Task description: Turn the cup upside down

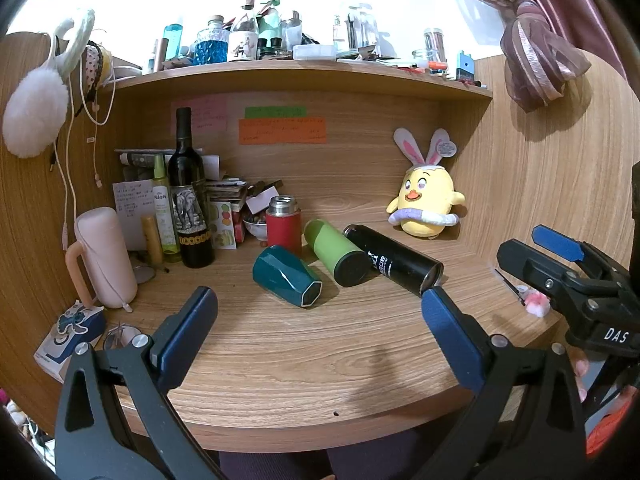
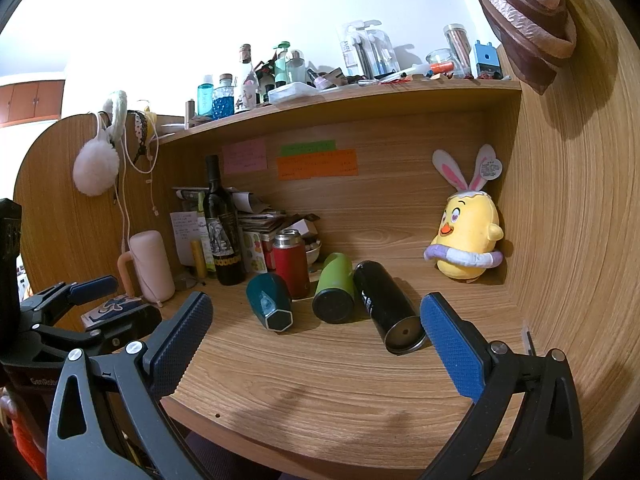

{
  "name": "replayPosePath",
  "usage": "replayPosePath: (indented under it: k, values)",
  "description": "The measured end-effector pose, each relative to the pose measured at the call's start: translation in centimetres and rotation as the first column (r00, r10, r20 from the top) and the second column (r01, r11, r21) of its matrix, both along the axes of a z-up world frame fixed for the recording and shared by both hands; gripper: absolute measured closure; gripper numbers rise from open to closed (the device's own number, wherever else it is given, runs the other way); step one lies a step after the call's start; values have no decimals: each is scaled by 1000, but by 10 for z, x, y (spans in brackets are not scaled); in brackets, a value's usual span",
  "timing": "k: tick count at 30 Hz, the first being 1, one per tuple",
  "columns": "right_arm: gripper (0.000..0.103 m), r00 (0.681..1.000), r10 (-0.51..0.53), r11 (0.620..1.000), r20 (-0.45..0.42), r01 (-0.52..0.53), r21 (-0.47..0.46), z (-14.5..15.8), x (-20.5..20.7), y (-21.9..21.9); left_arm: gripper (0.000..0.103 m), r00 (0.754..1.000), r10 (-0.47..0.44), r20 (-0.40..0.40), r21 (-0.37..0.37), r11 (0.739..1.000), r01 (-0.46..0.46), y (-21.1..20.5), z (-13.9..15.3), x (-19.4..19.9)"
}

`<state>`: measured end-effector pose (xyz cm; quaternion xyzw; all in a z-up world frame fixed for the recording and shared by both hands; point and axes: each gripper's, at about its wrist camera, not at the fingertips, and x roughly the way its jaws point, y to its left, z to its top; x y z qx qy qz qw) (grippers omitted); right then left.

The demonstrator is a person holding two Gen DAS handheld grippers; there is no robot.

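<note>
A wooden table (image 1: pixel 320 360) sits inside a wood-walled alcove under a crowded shelf. At nine o'clock in the left wrist view stands a pink case (image 1: pixel 106 256) with a loop handle, then a dark wine bottle (image 1: pixel 190 200) with an elephant label. Behind the middle, a red flask (image 1: pixel 283 226) stands upright, its steel mouth open at the top.

Three cups lie on their sides near the table's centre, bases turned toward the cameras. From left: a teal faceted cup (image 1: pixel 286 276) with a hexagonal base, a green cup (image 1: pixel 336 254), and a black cup (image 1: pixel 394 260) bearing white lettering. The green and black cups lie close beside each other. At two o'clock a yellow chick plush (image 1: pixel 426 204) with rabbit ears sits in the back corner.

Only the left wrist view shows a small pink-and-white item at three o'clock near the table edge. Only the right wrist view shows the black cup's round metal base face-on.

The left claw (image 1: pixel 318 338) is spread wide, holding nothing. The right claw (image 2: pixel 316 346) is likewise spread wide and empty, its right pad near the black cup's base.
</note>
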<state>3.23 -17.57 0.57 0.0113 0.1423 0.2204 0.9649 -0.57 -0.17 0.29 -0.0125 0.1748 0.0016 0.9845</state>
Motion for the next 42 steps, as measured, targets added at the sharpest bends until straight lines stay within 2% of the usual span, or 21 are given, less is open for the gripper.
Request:
replayPosePath:
  k: [42]
  values:
    - [0, 1000, 2, 1000, 2, -2, -1, 1, -1, 1, 0, 1000, 1, 4, 4, 1000, -1, -2, 1, -1]
